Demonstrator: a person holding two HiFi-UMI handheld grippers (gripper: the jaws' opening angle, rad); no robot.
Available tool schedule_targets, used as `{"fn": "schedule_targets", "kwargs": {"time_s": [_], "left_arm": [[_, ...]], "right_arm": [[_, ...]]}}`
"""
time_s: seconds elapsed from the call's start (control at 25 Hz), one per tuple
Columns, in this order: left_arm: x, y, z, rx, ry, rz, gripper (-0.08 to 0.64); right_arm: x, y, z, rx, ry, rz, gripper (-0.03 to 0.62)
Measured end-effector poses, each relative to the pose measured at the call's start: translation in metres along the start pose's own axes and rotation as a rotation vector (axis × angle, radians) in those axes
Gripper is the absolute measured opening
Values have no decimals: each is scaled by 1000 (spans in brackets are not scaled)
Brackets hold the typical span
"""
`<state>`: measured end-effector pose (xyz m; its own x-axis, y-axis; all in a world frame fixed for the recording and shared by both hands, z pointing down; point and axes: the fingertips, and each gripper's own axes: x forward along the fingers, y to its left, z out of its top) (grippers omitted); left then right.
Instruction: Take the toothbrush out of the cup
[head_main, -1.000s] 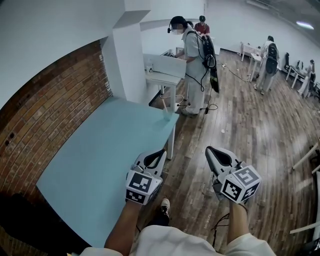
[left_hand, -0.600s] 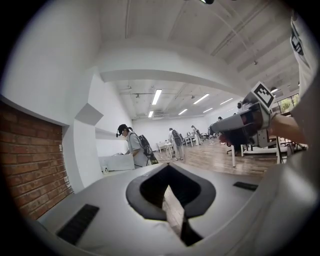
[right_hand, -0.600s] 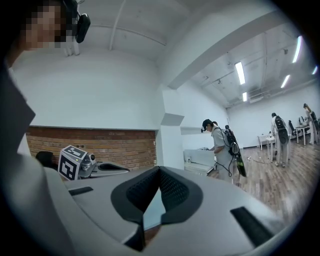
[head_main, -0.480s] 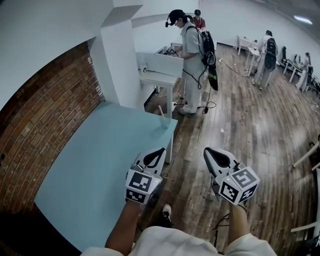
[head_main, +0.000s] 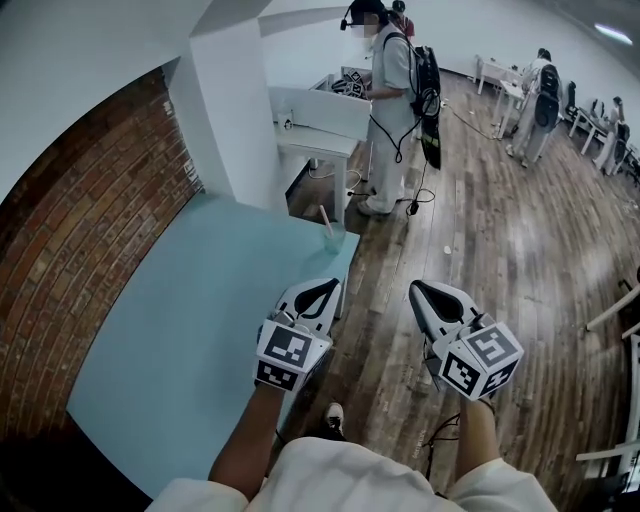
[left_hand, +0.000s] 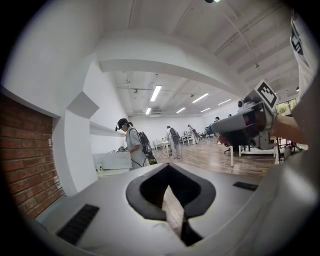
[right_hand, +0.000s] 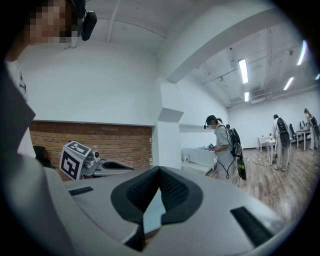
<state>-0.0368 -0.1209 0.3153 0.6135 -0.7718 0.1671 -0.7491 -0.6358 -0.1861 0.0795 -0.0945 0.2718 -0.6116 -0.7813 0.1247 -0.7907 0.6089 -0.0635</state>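
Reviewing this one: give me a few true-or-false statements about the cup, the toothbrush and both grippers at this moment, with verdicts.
1. The toothbrush stands in the cup. True.
2. The cup sits at the near edge of the table, right by the person. False: it stands at the table's far corner.
3. The left gripper is shut on the toothbrush. False: its jaws are together with nothing between them, and it is well short of the cup.
4. The right gripper holds nothing. True.
5. The table top is brown wood. False: it is light blue; the wood is the floor beside it.
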Motion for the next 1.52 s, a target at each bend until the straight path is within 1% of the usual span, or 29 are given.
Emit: {"fn": "schedule_targets", "kwargs": {"time_s": [0.16, 0.28, 0.4, 0.48, 0.8, 1.12, 1.52], "left_arm": [[17, 14, -2, 2, 0, -14, 14], [25, 27, -5, -8, 4, -18, 14], [34, 43, -7, -25, 0, -7, 14], [39, 49, -13, -41, 12, -13, 14], [62, 80, -32, -59, 35, -8, 15], [86, 97, -55, -98, 83, -31, 17], [110, 123, -85, -172, 116, 0, 28]], "right_arm": [[25, -3, -5, -31, 19, -1, -3], [42, -6, -9, -24, 42, -7, -3], [57, -11, -11, -23, 55, -14, -3], [65, -14, -14, -24, 63, -25, -3], [104, -30, -28, 10, 83, -49, -3], [131, -47, -43, 38, 125, -65, -3], [159, -62, -64, 80, 173, -54, -3]]}}
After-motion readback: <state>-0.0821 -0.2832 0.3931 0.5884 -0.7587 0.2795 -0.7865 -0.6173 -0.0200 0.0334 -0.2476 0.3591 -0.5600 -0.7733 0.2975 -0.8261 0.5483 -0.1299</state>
